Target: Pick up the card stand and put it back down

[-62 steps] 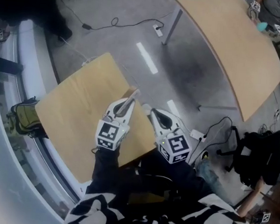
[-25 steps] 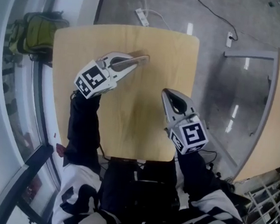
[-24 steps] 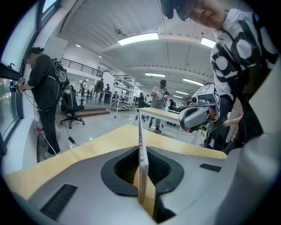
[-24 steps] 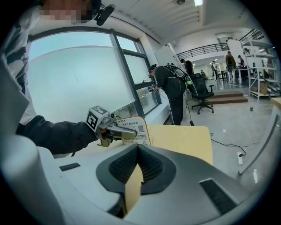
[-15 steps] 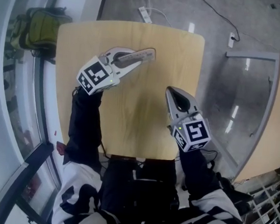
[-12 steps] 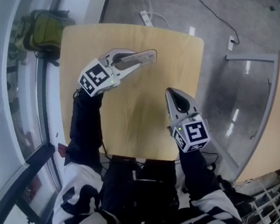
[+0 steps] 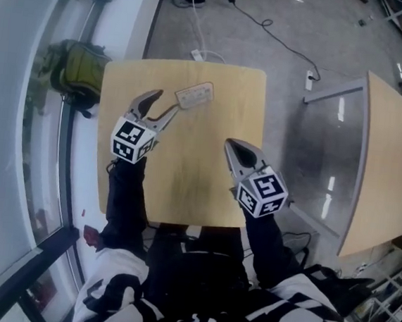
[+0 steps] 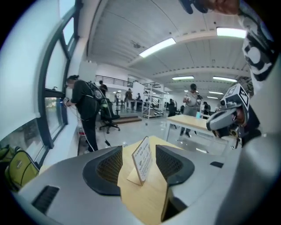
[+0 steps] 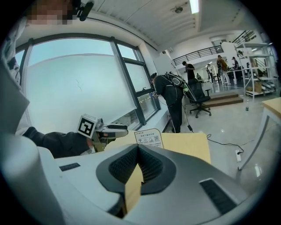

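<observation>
Wooden table [image 7: 206, 182] carries the card stand [image 7: 194, 94] near its far edge. Your left gripper [image 7: 162, 103] is opening its fingers, already released around it. The put-down looks done, so draw back straight. Your right gripper [image 7: 229, 144] is clenched and empty.

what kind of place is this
Likely an open-plan office or lab hall: a light wooden square table, a black swivel office chair, tall metal shelving racks and long ceiling strip lights.

One card stand [image 7: 194, 94], two grippers (left gripper [image 7: 166, 102], right gripper [image 7: 229, 144]), one green backpack [image 7: 75, 71], two tables: near table [image 7: 208, 164], side table [image 7: 388, 161].
</observation>
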Action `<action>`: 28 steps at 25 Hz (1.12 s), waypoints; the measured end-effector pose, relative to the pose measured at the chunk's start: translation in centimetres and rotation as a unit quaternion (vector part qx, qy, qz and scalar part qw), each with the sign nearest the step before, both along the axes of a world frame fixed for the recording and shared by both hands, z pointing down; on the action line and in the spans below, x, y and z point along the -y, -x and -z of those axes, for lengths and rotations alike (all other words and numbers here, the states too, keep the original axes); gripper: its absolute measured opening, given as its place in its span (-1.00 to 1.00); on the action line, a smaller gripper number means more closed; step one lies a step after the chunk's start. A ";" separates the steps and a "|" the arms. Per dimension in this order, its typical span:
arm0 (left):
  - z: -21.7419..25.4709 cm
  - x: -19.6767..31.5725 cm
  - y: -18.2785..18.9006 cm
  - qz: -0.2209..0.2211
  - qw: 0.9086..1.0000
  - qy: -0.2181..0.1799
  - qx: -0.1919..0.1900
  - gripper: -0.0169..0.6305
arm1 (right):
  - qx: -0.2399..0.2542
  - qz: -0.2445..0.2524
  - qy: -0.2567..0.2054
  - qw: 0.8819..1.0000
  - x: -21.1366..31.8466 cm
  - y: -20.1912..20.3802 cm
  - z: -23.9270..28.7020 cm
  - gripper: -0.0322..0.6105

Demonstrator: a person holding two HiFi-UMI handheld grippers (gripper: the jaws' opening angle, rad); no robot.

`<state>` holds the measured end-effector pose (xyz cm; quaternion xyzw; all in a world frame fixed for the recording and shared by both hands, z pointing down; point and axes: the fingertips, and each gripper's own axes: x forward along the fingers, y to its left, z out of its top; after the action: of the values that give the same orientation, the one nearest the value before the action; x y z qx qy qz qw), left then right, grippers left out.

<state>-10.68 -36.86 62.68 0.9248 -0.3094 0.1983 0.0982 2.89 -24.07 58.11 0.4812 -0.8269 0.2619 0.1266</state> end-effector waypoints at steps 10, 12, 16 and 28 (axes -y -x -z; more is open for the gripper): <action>11.8 -12.7 -4.6 0.031 0.994 -0.035 -0.096 -0.25 | -0.018 -0.060 -0.078 0.995 -6.3 -0.2 8.9 -0.84; 14.0 -15.0 -4.9 0.030 0.992 -0.046 -0.113 -0.27 | -0.027 -0.065 -0.106 0.992 -7.5 0.5 10.9 -0.84; 17.0 -17.1 -4.9 0.037 0.988 -0.077 -0.126 -0.33 | -0.039 -0.073 -0.156 0.984 -8.4 1.3 14.0 -0.84; 20.5 -20.6 -3.3 0.069 0.982 -0.112 -0.132 -0.93 | -0.065 -0.061 -0.198 0.976 -11.0 5.2 16.5 -0.84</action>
<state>-7.41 -16.24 42.19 0.9246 -0.3767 0.0308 0.0473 -2.28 -13.10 41.63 0.5621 -0.8216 0.0681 0.0659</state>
